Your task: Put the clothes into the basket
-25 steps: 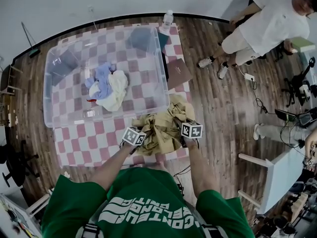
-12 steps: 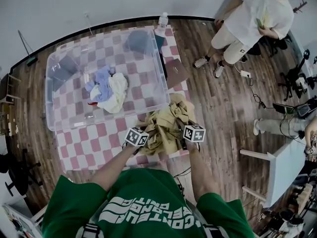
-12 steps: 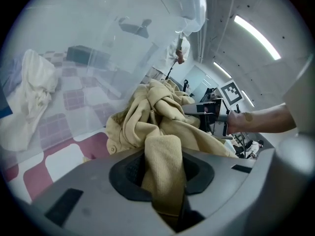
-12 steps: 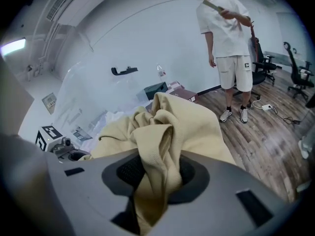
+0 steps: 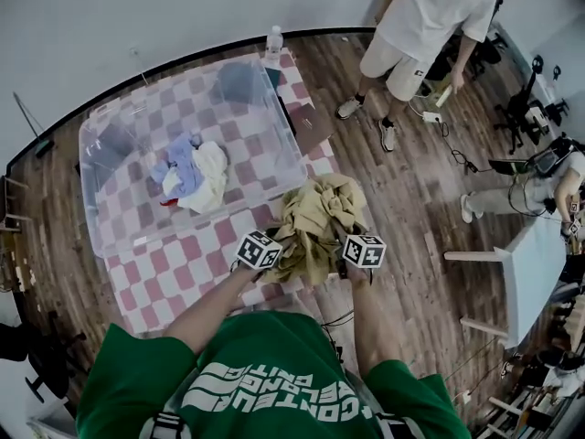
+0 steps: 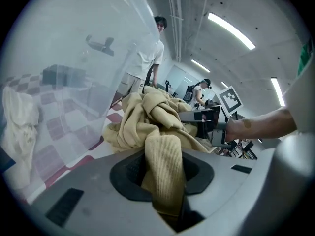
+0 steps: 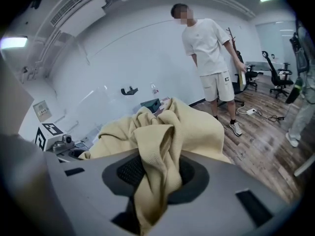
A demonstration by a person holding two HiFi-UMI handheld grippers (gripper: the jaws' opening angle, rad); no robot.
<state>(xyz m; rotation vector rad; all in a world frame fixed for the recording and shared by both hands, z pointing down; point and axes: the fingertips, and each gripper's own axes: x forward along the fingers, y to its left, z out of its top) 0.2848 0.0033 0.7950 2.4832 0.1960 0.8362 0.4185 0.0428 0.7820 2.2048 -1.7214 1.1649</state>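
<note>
The tan knit garment had risen off the checkered cloth, with the left gripper and right gripper just clamped tighter on it, and it needed carrying over the clear bin wall.

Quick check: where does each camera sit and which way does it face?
Head view: on the person's head, looking down at the checkered table, basket and tan garment; green shirt and both forearms show.
Left gripper view: on the left gripper, along jaws that have just been closing on the garment, toward the basket wall; right gripper and forearm show.
Right gripper view: on the right gripper, jaws likewise just closing on the garment, facing a standing person.
Shared: the garment.
</note>
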